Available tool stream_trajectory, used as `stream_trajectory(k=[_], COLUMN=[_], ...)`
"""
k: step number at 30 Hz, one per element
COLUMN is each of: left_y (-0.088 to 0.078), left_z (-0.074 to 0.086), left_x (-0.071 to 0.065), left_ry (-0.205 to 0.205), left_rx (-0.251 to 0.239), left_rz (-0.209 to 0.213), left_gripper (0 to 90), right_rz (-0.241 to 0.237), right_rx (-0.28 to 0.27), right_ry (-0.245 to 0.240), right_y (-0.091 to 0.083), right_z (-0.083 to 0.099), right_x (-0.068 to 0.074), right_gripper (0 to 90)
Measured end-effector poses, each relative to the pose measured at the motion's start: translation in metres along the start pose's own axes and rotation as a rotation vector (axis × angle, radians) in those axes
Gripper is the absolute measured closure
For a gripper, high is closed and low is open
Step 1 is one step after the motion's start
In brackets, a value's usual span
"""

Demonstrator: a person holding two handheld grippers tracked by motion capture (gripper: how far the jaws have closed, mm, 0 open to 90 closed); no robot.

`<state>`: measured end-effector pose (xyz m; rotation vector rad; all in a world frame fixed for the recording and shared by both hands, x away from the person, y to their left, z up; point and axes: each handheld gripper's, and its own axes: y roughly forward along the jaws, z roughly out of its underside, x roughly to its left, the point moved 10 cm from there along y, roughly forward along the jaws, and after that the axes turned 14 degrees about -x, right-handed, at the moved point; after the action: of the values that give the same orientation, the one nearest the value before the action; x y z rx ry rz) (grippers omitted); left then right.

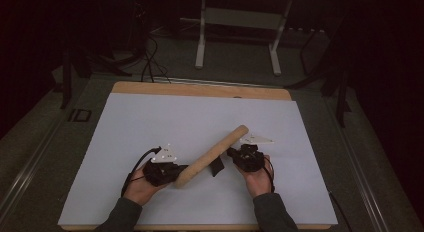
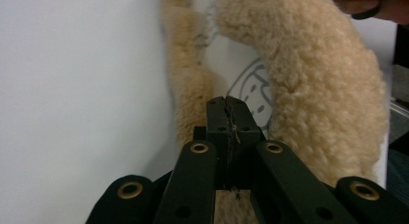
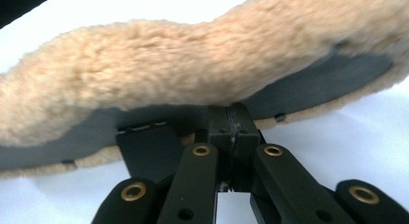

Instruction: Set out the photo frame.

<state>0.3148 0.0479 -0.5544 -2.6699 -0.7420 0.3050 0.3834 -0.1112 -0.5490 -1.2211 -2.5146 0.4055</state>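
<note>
Lying slantwise at lower centre of the high view, the fleece pad (image 1: 212, 155) spans both hands on the white sheet (image 1: 150, 122). Left gripper (image 1: 175, 173) pinches its lower end, jaws fully together; right gripper (image 1: 231, 153) clamps its edge, jaws likewise closed.

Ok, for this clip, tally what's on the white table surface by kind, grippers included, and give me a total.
Tan fleece padded wrap: 1
Black grippers: 2, the left gripper and the right gripper, each shut at an edge of the wrap
White sheet covering the table: 1
Total: 4
</note>
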Motion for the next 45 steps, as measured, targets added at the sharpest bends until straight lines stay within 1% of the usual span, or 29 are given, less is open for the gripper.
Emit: stream_trajectory(k=[5,6,7,11,15,17,21,25,27,29,31,32,35,38,40,41,42,43,45], left_y=[0.014,0.017,0.020,0.026,0.032,0.037,0.045,0.054,0.059,0.063,0.065,0.066,0.067,0.065,0.060,0.056,0.052,0.047,0.038], left_z=[0.000,-0.001,-0.001,-0.004,-0.006,-0.007,-0.010,-0.014,-0.016,-0.018,-0.020,-0.021,-0.021,-0.022,-0.023,-0.023,-0.025,-0.026,-0.030], left_x=[-0.017,-0.020,-0.021,-0.026,-0.031,-0.034,-0.041,-0.052,-0.058,-0.063,-0.065,-0.065,-0.064,-0.058,-0.051,-0.045,-0.038,-0.031,-0.013], left_ry=[0.014,0.020,0.025,0.012,0.000,0.001,0.001,0.006,0.018,0.021,0.016,0.014,0.010,0.018,0.026,0.029,0.034,0.031,0.020], left_rx=[0.004,0.005,0.007,-0.003,-0.017,-0.021,-0.027,-0.036,-0.040,-0.052,-0.062,-0.065,-0.074,-0.073,-0.073,-0.072,-0.073,-0.078,-0.092], left_rz=[0.044,0.046,0.039,0.039,0.043,0.048,0.064,0.093,0.109,0.115,0.120,0.120,0.118,0.091,0.070,0.054,0.031,0.006,-0.055], left_gripper=[89.8,89.8,89.8,89.9,90.0,90.0,90.0,90.0,90.0,89.9,89.9,89.9,89.9,89.6,88.2,87.8,87.0,86.4,84.7], right_rz=[-0.021,-0.028,-0.032,-0.047,-0.071,-0.080,-0.101,-0.137,-0.152,-0.167,-0.182,-0.185,-0.184,-0.170,-0.146,-0.135,-0.126,-0.120,-0.112], right_rx=[0.009,0.009,0.011,0.017,0.027,0.030,0.039,0.058,0.072,0.081,0.083,0.084,0.087,0.093,0.088,0.086,0.081,0.076,0.065], right_ry=[-0.009,-0.012,-0.011,-0.020,0.000,0.002,0.001,-0.018,-0.026,-0.038,-0.028,-0.025,-0.035,-0.059,-0.078,-0.084,-0.089,-0.086,-0.091], right_y=[0.007,0.008,0.009,0.010,0.011,0.011,0.012,0.013,0.014,0.013,0.013,0.012,0.012,0.010,0.005,0.002,-0.002,-0.006,-0.015], right_z=[-0.001,-0.001,-0.002,-0.005,-0.005,-0.006,-0.007,-0.008,-0.008,-0.007,-0.008,-0.008,-0.008,-0.009,-0.012,-0.013,-0.014,-0.016,-0.017], right_x=[0.009,0.011,0.013,0.016,0.018,0.019,0.022,0.026,0.028,0.029,0.029,0.028,0.028,0.027,0.025,0.025,0.024,0.024,0.023], right_gripper=[90.0,90.0,90.0,90.0,90.0,90.0,90.0,90.0,90.0,90.0,90.0,90.0,90.0,90.0,90.0,88.5,85.5,84.1,81.3])
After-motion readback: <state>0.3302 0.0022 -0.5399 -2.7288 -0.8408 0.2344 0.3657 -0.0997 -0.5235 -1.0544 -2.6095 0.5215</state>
